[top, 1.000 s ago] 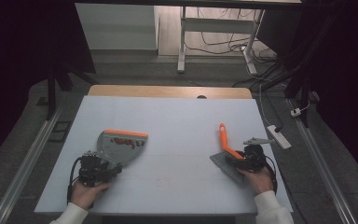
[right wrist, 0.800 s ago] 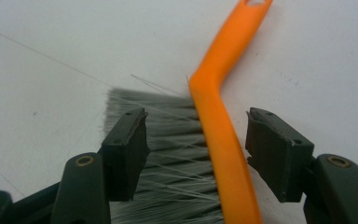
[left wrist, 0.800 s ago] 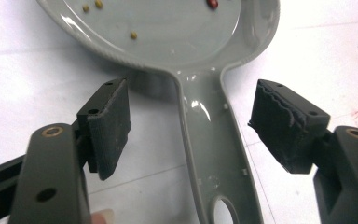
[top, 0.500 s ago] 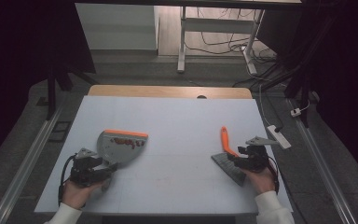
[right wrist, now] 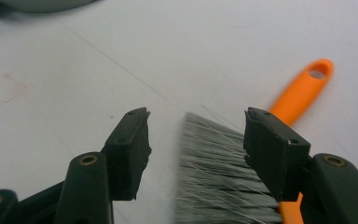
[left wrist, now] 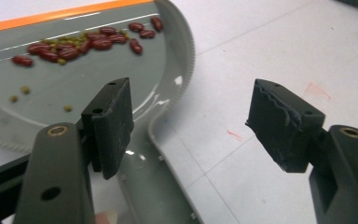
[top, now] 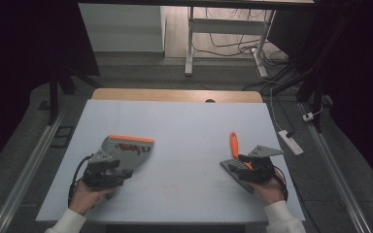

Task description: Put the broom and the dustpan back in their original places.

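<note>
On the white bench (top: 184,126), my right claw (right wrist: 196,140) has just opened wide and let go of the grey brush with the orange handle (top: 234,145), while my left claw (left wrist: 191,121) stands open by the grey plastic dustpan full of beans (left wrist: 74,70).

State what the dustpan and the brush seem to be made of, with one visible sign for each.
Dustpan: probably moulded plastic, grey and glossy with bright reflections along its rim, and an orange edge strip. Brush: fine grey bristles, likely synthetic, seen as separate thin strands; its orange handle looks like smooth plastic with a moulded hanging hole.
</note>
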Tool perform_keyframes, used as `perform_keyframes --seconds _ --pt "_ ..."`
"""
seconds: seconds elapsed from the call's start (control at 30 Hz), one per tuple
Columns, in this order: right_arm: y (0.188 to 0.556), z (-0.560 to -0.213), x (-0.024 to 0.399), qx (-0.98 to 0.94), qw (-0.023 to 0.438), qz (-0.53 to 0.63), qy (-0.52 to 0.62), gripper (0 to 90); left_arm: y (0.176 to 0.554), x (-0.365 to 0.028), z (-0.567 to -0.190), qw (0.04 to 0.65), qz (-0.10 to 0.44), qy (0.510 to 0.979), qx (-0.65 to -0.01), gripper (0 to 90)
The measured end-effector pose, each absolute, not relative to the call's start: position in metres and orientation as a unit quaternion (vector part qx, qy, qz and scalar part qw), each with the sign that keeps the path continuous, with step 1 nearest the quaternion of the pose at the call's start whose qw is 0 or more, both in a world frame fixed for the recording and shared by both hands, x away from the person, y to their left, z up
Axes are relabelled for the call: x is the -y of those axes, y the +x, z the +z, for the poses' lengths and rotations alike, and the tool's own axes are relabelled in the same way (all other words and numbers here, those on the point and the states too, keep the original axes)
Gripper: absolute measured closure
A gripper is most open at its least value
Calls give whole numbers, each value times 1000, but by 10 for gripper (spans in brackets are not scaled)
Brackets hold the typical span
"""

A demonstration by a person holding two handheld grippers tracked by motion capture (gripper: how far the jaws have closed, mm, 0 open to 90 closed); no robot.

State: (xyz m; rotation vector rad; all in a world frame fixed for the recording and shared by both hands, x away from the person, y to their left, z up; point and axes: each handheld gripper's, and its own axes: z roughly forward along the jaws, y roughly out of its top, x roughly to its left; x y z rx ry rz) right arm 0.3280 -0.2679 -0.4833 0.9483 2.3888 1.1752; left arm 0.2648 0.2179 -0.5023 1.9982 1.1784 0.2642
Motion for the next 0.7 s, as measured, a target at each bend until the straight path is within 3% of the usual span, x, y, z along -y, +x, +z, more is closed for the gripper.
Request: perform_keyframes --seconds 0.7 --pt "321 -484 260 -846 150 417 296 405 268 -214 -506 388 89 796 -455 321"
